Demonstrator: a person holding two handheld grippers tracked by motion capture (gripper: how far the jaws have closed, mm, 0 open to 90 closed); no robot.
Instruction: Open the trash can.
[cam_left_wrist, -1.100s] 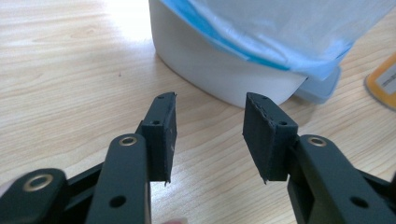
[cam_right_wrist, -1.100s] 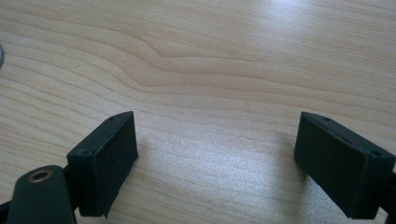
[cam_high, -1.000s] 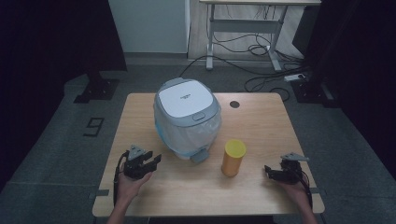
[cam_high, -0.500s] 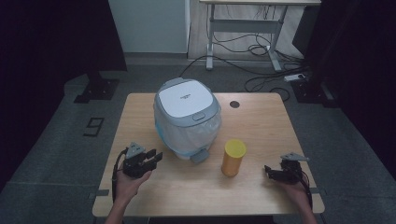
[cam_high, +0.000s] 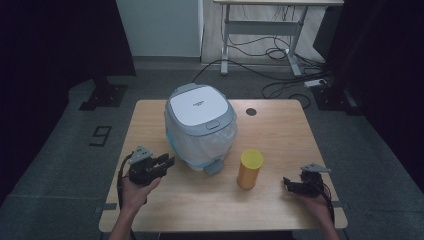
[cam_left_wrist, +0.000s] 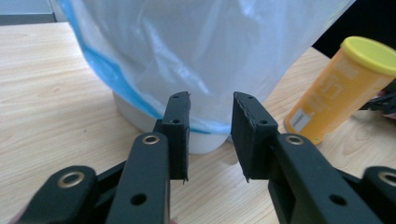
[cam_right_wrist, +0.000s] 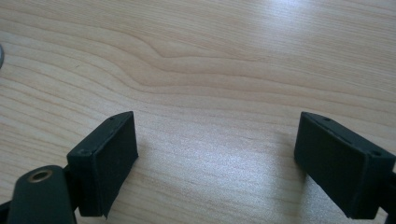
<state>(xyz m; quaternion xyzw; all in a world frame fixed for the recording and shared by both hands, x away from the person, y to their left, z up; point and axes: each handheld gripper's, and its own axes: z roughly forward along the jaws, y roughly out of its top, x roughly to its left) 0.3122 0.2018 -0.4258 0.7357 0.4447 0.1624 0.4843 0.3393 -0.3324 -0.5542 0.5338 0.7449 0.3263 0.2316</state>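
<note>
**Bin w/ liner at centre; both grippers empty**

- Left gripper (cam_high: 167, 162): seen lower left of high view, held in a hand above the table (cam_high: 280, 130). Jaws have just been closing; a narrow gap is left, nothing between them. In left gripper view (cam_left_wrist: 210, 128) jaws are aimed at the bin's lower edge, apart from it.
- Lidded bin (cam_high: 200, 125): placed centre of frame, lid down, clear liner bag (cam_left_wrist: 201, 51) w/ blue trim draped over its sides.
- Yellow-capped canister (cam_high: 249, 169): stood upright just lower right of bin.
- Right gripper (cam_high: 286, 183): found lower right, well apart from canister. Jaws are seen wide over bare wood in right gripper view (cam_right_wrist: 217, 154).
</note>
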